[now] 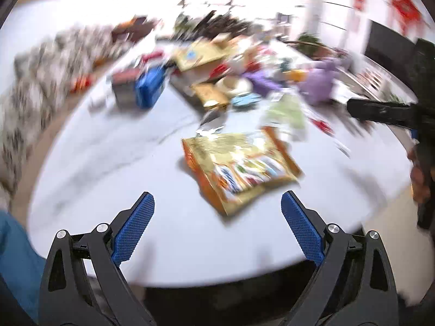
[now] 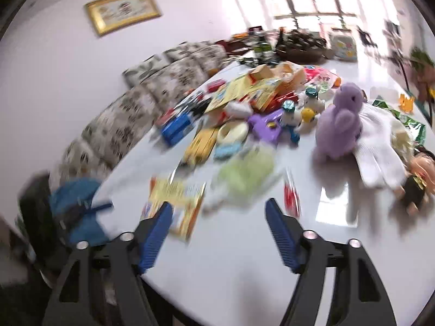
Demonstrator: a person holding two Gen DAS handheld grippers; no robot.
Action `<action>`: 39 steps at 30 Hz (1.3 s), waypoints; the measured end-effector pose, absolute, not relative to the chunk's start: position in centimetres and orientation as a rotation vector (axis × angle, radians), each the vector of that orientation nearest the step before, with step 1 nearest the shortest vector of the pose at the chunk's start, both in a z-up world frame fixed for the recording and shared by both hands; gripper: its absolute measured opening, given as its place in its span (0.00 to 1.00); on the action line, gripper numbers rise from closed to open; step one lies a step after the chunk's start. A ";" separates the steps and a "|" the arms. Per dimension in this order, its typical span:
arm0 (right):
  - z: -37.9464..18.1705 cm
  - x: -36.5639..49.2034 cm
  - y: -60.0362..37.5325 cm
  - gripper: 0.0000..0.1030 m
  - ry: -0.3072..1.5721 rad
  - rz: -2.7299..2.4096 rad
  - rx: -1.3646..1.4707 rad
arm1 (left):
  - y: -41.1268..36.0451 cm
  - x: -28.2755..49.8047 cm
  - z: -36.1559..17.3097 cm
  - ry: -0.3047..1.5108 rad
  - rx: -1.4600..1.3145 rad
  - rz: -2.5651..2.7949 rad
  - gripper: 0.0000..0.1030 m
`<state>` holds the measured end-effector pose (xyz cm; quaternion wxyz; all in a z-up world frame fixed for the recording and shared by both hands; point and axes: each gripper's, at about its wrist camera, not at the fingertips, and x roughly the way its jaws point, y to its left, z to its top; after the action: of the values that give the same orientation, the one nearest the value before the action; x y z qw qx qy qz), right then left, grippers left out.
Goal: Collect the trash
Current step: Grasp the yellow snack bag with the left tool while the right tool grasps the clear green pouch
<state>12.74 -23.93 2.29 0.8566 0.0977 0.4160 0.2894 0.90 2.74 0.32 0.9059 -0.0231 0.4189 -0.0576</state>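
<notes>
- Your left gripper (image 1: 217, 228) is sitting nearest the lens, jaws standing wide apart with nothing between them; your right gripper (image 2: 218, 233) is spread the same way, also empty.
- The white table (image 1: 108, 190) is carrying a big clutter pile at its far half; the near half is mostly bare.
- The task's thing, as I'm reading it, is the orange-and-gold snack bag (image 1: 240, 167): it's lying flat on the table just ahead of your left gripper, apart from the pile.
- In the left view its long axis is running diagonally, from upper left to lower right; one corner is pointing toward your fingers.
- Both views are smearing, so you're risking a misjudged approach: pads closing on air or skidding the flat bag along the slick top.
- The pale green wrapper (image 2: 246, 172) and small red wrapper (image 2: 291, 197) are lying near it; toys like the purple plush (image 2: 339, 121) are mixing in, so you're risking grabbing non-trash.
</notes>
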 end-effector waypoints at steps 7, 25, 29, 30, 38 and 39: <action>-2.6 16.6 -22.7 0.78 1.052 0.495 0.407 | 4.3 1.6 -1.5 0.887 -0.186 -0.094 0.89; -2.3 17.2 -20.5 0.53 1.000 0.497 0.137 | 1.3 3.6 -2.6 0.928 -0.114 -0.011 0.89; -2.7 16.9 -23.4 0.53 0.997 0.510 0.196 | -1.9 5.2 -2.4 0.897 -0.008 -0.028 0.33; -2.6 16.6 -23.9 0.53 0.995 0.512 0.204 | -2.2 5.5 -2.1 0.903 -0.030 -0.044 0.25; -0.3 14.8 -27.3 0.53 0.914 0.573 0.277 | -1.7 0.1 3.3 0.616 0.023 -0.103 0.01; 0.1 14.4 -27.2 0.53 0.905 0.582 0.278 | -1.5 -1.2 4.1 0.585 0.022 -0.122 0.01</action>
<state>14.43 -27.23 0.11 0.8496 0.1317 0.4294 0.2764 -1.18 -1.46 4.08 0.9557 0.0106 0.2881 -0.0600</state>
